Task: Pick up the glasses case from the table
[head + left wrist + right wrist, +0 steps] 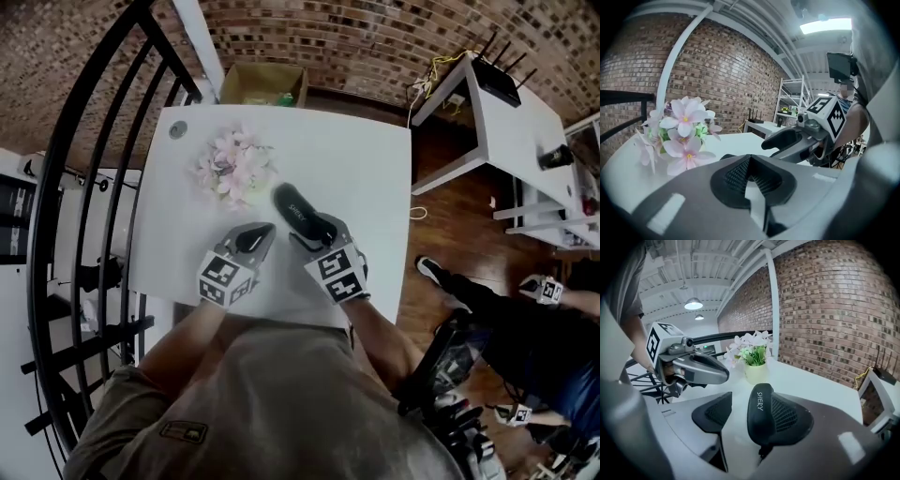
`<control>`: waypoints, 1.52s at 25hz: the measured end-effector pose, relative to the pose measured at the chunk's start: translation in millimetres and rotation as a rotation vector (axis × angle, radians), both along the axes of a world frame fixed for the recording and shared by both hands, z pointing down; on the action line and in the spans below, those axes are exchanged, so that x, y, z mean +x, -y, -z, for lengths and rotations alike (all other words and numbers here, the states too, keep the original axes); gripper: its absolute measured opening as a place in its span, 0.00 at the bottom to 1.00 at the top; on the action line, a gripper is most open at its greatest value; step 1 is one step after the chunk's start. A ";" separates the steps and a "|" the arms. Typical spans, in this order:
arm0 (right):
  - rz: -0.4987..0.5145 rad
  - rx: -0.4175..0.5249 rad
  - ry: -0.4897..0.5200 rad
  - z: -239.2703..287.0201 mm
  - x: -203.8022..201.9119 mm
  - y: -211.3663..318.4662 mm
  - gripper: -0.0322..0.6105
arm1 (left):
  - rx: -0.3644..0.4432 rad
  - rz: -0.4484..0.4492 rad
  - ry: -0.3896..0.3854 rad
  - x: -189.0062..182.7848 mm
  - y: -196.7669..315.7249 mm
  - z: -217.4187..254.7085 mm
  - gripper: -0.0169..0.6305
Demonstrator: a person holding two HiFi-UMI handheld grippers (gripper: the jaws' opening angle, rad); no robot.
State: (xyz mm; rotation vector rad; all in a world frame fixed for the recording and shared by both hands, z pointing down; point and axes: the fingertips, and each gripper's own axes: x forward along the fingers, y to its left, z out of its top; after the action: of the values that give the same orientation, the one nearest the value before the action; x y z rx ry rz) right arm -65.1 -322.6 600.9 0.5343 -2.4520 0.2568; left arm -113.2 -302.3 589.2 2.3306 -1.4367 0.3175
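Observation:
A black glasses case [297, 213] marked with white letters lies on the white table [366, 178], right in front of a pot of pink flowers [235, 169]. My right gripper [309, 234] is open around the near end of the case. In the right gripper view the case [761, 420] rests against the right pad, with a gap to the left pad [715, 414]. My left gripper [257, 236] hovers just left of the case, its jaws shut on nothing. In the left gripper view only a dark sliver of the case [729, 157] shows beyond the pads.
A black railing [84, 187] curves along the table's left side. A cardboard box [264, 84] sits on the floor beyond the far edge, against the brick wall. To the right are a white desk [506, 122] with a router and a seated person [525, 328].

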 end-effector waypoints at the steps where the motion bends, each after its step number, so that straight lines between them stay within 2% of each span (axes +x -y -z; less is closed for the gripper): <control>1: 0.015 0.001 -0.014 -3.9 -5.5 4.0 0.49 | -0.008 0.012 -0.002 -2.2 -0.6 -2.1 0.03; 13: 0.106 -0.088 -0.230 -64.4 -44.6 36.1 0.68 | -0.073 0.149 -0.028 -33.2 -17.9 -20.7 0.03; 22: 0.139 -0.134 -0.328 -92.1 -47.0 36.2 0.69 | -0.082 0.189 -0.044 -42.9 -22.9 -21.2 0.03; 25: 0.154 -0.122 -0.332 -93.4 -47.3 37.2 0.63 | -0.084 0.195 -0.046 -45.5 -25.6 -21.1 0.03; 31: 0.169 -0.097 -0.319 -90.8 -45.6 34.2 0.62 | -0.088 0.194 -0.047 -46.4 -31.9 -21.6 0.03; 35: 0.138 -0.077 -0.261 -80.4 -41.8 34.5 0.62 | -0.077 0.185 -0.050 -44.8 -34.7 -19.1 0.03; 38: 0.078 -0.082 -0.210 -62.9 -34.9 34.2 0.62 | -0.065 0.171 -0.053 -43.2 -37.7 -15.9 0.03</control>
State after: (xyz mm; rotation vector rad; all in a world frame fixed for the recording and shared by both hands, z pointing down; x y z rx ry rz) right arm -100.0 -356.9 663.8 0.4078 -2.2422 0.2551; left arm -156.4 -264.7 605.1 2.1324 -1.5631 0.2489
